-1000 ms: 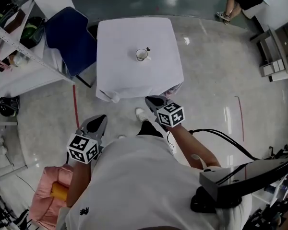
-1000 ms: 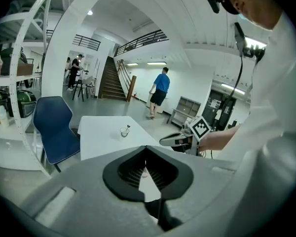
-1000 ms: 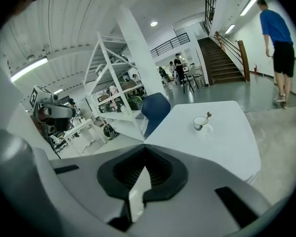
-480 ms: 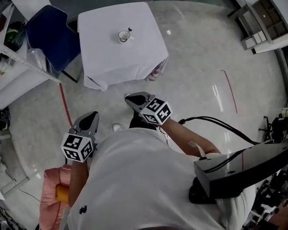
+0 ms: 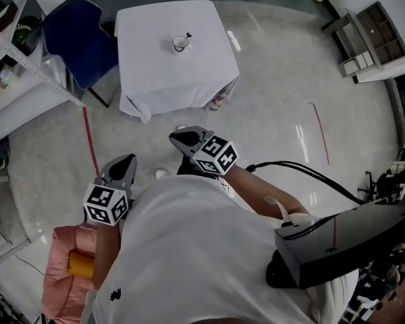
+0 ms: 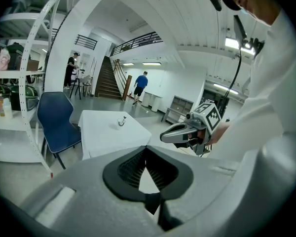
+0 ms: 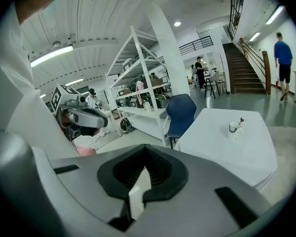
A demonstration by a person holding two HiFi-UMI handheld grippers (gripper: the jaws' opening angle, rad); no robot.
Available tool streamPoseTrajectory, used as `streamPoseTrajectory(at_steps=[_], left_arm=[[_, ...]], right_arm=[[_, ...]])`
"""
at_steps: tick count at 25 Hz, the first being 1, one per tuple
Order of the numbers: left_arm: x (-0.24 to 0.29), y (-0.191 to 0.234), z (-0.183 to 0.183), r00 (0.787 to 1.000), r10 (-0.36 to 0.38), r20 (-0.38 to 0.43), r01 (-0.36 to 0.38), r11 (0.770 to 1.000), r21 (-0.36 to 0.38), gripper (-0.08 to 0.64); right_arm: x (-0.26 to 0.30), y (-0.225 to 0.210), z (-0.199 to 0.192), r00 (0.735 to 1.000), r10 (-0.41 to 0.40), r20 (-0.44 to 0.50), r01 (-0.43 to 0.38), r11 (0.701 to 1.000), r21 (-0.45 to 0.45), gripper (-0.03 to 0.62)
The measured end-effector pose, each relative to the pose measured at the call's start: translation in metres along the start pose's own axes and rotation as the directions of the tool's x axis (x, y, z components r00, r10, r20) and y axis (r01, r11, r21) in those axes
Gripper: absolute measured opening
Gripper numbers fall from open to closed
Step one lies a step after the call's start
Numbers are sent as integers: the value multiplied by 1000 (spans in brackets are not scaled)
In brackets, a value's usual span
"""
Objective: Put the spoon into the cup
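Royal-blue plastic chair (image 5: pixel 81 39) stands at table's left edge; white metal shelf rack (image 5: pixel 27 73) further left. Pink fabric cushion (image 5: pixel 57 275) w/ orange cylinder (image 5: pixel 81 264) lies on floor, left of person.

Square table under white cloth (image 5: pixel 155 79): white ceramic cup (image 5: pixel 180 44) near its centre, dark-handled spoon (image 5: pixel 188 36) standing inside, handle above rim.

Both left gripper (image 5: pixel 128 160) & right gripper (image 5: pixel 175 138) are well short of table's near edge, jaws pressed together, nothing btwn them.

Glossy grey floor (image 5: pixel 277 113) w/ red tape lines (image 5: pixel 89 140). Staircase (image 6: pixel 108 80) at hall's far end.
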State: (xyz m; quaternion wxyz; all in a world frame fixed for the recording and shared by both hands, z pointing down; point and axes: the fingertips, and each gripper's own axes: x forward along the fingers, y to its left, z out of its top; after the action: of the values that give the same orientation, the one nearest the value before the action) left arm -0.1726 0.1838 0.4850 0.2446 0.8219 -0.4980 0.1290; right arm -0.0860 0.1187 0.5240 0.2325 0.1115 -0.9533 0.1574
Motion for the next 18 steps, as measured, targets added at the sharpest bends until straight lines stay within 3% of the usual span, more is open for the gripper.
streamPoseTrajectory(at_steps=[18], left_arm=[[-15,14,-8,999,40,18,-39,999,-27,11]], right_arm=[[10,11,12,1000,20,-1,-20,999,-47,8]])
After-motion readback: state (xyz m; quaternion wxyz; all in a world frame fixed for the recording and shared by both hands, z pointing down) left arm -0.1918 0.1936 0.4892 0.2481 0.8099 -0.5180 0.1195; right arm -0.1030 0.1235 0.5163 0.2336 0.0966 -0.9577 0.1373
